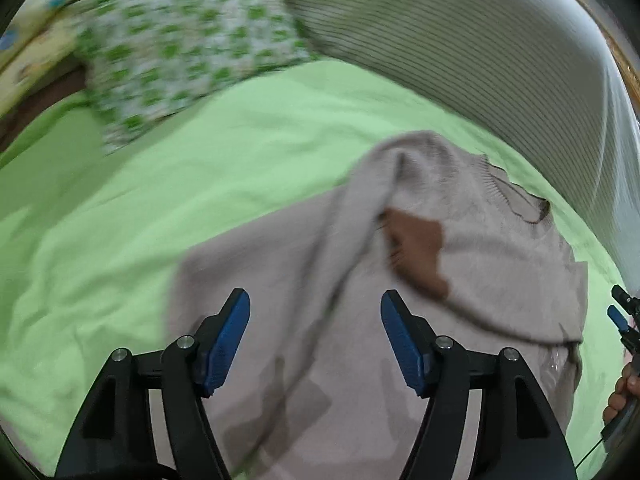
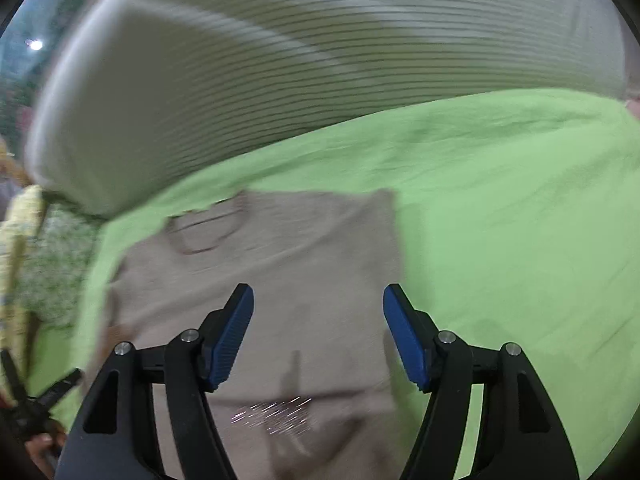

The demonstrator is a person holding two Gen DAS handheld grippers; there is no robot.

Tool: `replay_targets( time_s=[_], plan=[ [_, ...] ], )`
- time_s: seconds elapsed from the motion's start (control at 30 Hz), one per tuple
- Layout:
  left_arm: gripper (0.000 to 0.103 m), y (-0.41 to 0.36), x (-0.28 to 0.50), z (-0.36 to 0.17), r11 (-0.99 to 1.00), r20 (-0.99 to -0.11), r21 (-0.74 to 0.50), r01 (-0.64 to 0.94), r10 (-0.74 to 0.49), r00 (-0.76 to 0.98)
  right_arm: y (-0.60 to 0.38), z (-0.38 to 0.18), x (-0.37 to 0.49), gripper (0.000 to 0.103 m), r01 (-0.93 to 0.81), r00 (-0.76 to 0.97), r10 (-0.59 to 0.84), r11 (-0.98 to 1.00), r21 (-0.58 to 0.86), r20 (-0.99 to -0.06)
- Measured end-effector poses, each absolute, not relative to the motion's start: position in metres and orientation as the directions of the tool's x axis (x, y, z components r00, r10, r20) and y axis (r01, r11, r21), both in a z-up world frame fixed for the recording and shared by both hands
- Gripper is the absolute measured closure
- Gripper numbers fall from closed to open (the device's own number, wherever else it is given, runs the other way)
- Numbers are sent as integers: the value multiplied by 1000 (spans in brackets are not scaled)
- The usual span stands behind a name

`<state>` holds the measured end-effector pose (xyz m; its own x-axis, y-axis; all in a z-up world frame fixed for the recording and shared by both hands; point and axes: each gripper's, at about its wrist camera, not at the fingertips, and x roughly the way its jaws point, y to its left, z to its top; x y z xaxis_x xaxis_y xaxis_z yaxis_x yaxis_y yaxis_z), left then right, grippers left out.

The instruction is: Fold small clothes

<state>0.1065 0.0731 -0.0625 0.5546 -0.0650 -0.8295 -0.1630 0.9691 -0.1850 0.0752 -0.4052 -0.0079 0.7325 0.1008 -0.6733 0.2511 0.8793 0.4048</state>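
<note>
Beige knit fabric fills the space under both tools: a small sweater (image 1: 472, 240) lies spread on a light green bedsheet (image 1: 120, 248). Seen from the left wrist camera, the left gripper (image 1: 315, 336) hangs above the garment's lower body with its 2 blue ribbed pads (image 1: 226, 344) set wide apart and nothing between them. One side of the sweater is folded over on itself into a soft ridge, and a brown patch (image 1: 418, 256) shows on its front. The ribbed neckline (image 1: 528, 208) with its dark edging points toward a large striped pillow (image 1: 460, 60).

From the right wrist camera, the right gripper (image 2: 318, 332) also sits spread wide and holds nothing, hovering over the sweater's lower part, where a small sparkly motif (image 2: 276, 412) glints. Its right pad lies near the garment's straight right edge, and green sheet stretches out past that. The right tool's tip (image 1: 622, 316) shows at the far right edge of the left view, just beside the sweater's side.

A pillow with a green print (image 1: 172, 48) on white rests at the far left beside the striped one. Both views are blurred.
</note>
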Motion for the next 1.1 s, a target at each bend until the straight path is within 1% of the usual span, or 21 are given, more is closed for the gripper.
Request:
replay_targets(
  time_s=[0.13, 0.17, 0.27, 0.4, 0.47, 0.5, 0.53, 0.57, 0.6, 0.63, 0.67, 0.73, 0.77, 0.83, 0.9, 0.93, 1.0, 1.1],
  plan=[
    [29, 117, 64, -62, 953, -858, -188, -237, -42, 511, -369, -14, 59, 35, 193, 713, 180, 879, 437, -678],
    [25, 126, 54, -65, 950, -869, -185, -253, -39, 493, -360, -19, 56, 35, 186, 702, 193, 879, 438, -685],
    [25, 141, 36, -75, 946, -898, -179, -270, -45, 438, -337, -30, 49, 35, 173, 676, 238, 869, 465, -697],
    [25, 141, 26, -93, 946, -924, -188, -266, -78, 374, -310, -39, 47, 35, 150, 652, 278, 865, 479, -705],
    [24, 134, 28, -105, 956, -943, -145, -255, -56, 328, -300, -39, 44, 35, 140, 644, 290, 865, 482, -708],
    [25, 132, 28, -114, 962, -957, -90, -259, -12, 289, -296, -39, 44, 35, 137, 640, 298, 863, 487, -708],
    [34, 134, 28, -123, 964, -964, -54, -261, 17, 264, -293, -38, 44, 35, 138, 639, 300, 861, 489, -708],
    [56, 136, 28, -128, 965, -968, -57, -257, 10, 252, -291, -38, 42, 35, 137, 640, 301, 860, 491, -707],
    [64, 142, 26, -135, 959, -969, -104, -265, -37, 246, -290, -37, 42, 35, 138, 641, 301, 860, 492, -706],
    [69, 147, 24, -135, 949, -962, -150, -278, -75, 264, -288, -35, 40, 35, 142, 644, 292, 863, 485, -707],
    [85, 152, 22, -133, 941, -953, -186, -283, -103, 284, -288, -34, 38, 35, 143, 648, 285, 865, 480, -707],
    [90, 160, 21, -128, 921, -934, -270, -282, -179, 309, -289, -32, 34, 35, 144, 653, 276, 869, 474, -705],
    [93, 163, 21, -122, 902, -913, -331, -277, -232, 334, -291, -31, 33, 35, 149, 655, 269, 870, 470, -706],
    [94, 167, 21, -104, 848, -851, -460, -262, -337, 403, -295, -32, 30, 35, 162, 657, 260, 868, 469, -707],
    [94, 165, 23, -74, 771, -754, -596, -225, -440, 488, -302, -34, 27, 35, 179, 658, 252, 863, 473, -710],
    [94, 158, 27, -51, 735, -693, -654, -177, -488, 531, -305, -35, 25, 35, 187, 659, 249, 860, 476, -710],
    [94, 136, 40, -5, 700, -598, -710, -71, -547, 586, -310, -36, 23, 35, 201, 661, 244, 854, 481, -709],
    [94, 82, 64, 64, 659, -465, -743, 117, -633, 619, -318, -35, 20, 35, 213, 669, 240, 845, 490, -704]
  ],
)
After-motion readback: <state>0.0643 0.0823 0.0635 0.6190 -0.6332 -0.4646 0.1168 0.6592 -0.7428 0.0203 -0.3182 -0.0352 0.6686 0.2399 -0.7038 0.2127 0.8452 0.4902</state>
